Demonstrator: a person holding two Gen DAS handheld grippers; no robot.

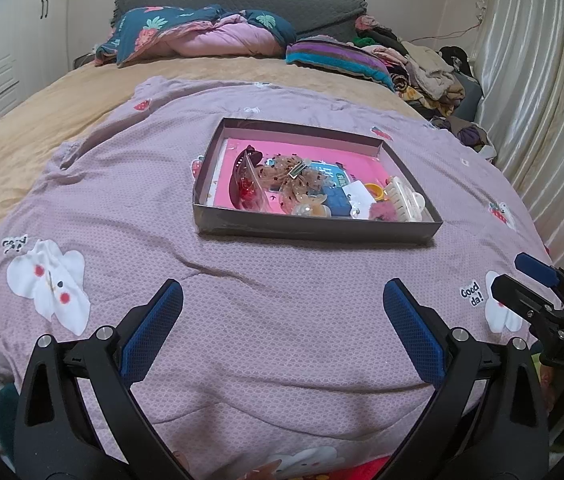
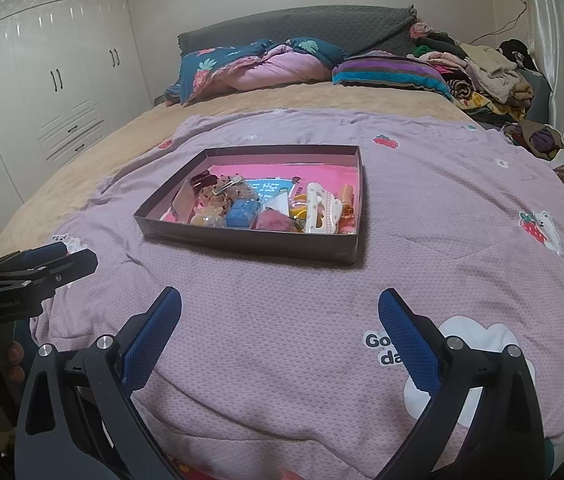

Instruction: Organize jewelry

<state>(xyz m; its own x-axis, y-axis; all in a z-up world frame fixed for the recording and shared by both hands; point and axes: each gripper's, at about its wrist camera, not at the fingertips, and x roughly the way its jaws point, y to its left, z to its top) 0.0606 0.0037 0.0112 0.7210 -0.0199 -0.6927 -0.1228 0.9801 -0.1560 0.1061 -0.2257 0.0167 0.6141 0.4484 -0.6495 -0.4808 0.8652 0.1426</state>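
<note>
Both my claws, left claw (image 1: 282,300) and right claw (image 2: 279,308), hang spread apart and empty over the bed. The tray (image 1: 314,230) of jewelry sits ahead of them; I'd approach low, picking one loose piece.

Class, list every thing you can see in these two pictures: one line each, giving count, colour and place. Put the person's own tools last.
box: one, dark with pink lining, on the quilt, mid-bed
white hair claw: one, white, box's right end
mesh bow clip: one, beige with dark dots, box centre
blue item: one, blue, box's near side
fluffy pom: one, pink, beside the blue item
quilt: one, lilac with cartoon prints, covering the bed
striped blanket: one, purple and teal, by the headboard
wardrobe: one, white, left wall
left gripper: one, black with blue pads, open
right gripper: one, same colours, open
</note>
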